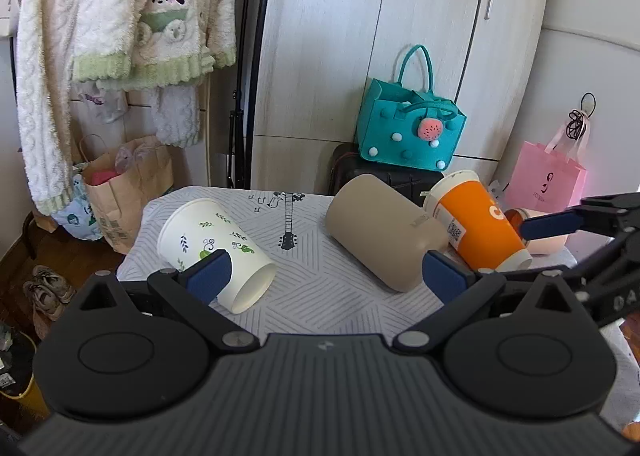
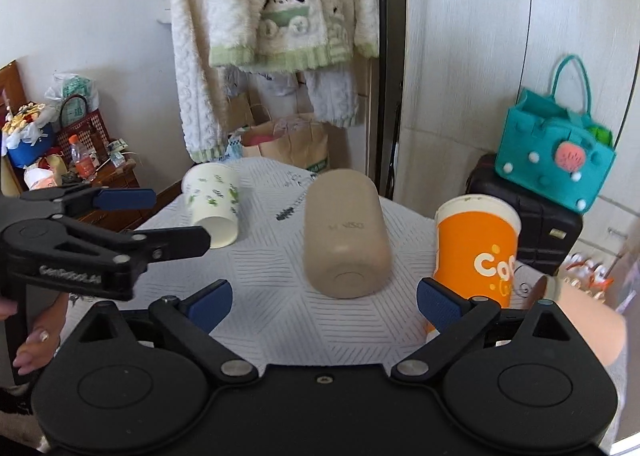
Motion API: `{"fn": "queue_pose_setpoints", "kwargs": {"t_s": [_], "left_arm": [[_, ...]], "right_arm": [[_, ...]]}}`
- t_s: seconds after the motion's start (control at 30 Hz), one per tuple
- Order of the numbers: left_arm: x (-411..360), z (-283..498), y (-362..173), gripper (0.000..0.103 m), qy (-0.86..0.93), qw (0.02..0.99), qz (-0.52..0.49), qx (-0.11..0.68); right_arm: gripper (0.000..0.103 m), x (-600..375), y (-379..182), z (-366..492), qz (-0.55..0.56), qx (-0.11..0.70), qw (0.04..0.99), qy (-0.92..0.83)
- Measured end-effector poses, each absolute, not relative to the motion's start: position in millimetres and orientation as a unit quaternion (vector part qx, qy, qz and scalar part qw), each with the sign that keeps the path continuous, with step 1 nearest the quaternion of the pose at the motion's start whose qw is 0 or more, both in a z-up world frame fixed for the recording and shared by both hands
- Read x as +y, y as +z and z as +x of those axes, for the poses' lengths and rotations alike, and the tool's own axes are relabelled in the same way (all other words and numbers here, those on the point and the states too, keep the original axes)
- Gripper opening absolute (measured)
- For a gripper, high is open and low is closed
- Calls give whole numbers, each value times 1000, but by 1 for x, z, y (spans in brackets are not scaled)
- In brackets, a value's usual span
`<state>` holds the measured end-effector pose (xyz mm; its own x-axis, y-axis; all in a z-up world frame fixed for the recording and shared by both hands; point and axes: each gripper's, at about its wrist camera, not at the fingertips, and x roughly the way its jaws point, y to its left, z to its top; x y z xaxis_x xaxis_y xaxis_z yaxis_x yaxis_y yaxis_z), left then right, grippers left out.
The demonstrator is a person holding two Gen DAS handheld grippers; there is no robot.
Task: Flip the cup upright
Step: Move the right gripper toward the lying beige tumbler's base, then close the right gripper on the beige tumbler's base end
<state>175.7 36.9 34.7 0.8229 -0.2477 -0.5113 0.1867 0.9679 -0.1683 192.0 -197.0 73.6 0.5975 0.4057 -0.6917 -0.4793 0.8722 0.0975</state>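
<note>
Three cups lie on their sides on the patterned table cloth (image 1: pixel 320 276). A white paper cup with leaf prints (image 1: pixel 216 248) (image 2: pixel 214 207) lies at the left. A beige cup (image 1: pixel 384 232) (image 2: pixel 344 232) lies in the middle. An orange paper cup (image 1: pixel 476 219) (image 2: pixel 476 252) lies at the right. My left gripper (image 1: pixel 326 276) is open and empty, its left pad in front of the white cup. My right gripper (image 2: pixel 324 304) is open and empty, with the beige cup ahead between the fingers and the orange cup by the right pad.
A pink cup (image 1: pixel 540 232) lies behind the orange one. A teal felt bag (image 1: pixel 412 127) sits on a black case (image 2: pixel 532 215) behind the table. A paper bag (image 1: pixel 128 187) and shoes (image 1: pixel 48 292) are on the floor at the left. Robes hang behind.
</note>
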Motion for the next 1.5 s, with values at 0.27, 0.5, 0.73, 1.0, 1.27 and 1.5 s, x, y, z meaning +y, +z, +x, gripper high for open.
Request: {"fn": "queue_pose_setpoints", "kwargs": {"t_s": [0.27, 0.5, 0.73, 1.0, 1.27, 1.5], "left_arm": [[45, 197, 31, 102, -135, 949, -70, 276], [44, 211, 28, 102, -132, 946, -69, 288], [54, 219, 24, 102, -109, 942, -88, 305], [54, 212, 24, 102, -103, 941, -87, 312], [53, 197, 29, 103, -98, 941, -84, 313], [50, 173, 34, 103, -97, 944, -79, 306]], "right_arm": [[100, -184, 47, 230, -75, 366, 892, 256], [98, -169, 35, 260, -109, 380, 879, 266], [96, -164, 25, 285, -93, 411, 867, 265], [81, -158, 20, 283, -88, 422, 868, 247], [81, -160, 22, 261, -92, 424, 868, 241], [81, -166, 28, 228, -100, 425, 867, 239]]}}
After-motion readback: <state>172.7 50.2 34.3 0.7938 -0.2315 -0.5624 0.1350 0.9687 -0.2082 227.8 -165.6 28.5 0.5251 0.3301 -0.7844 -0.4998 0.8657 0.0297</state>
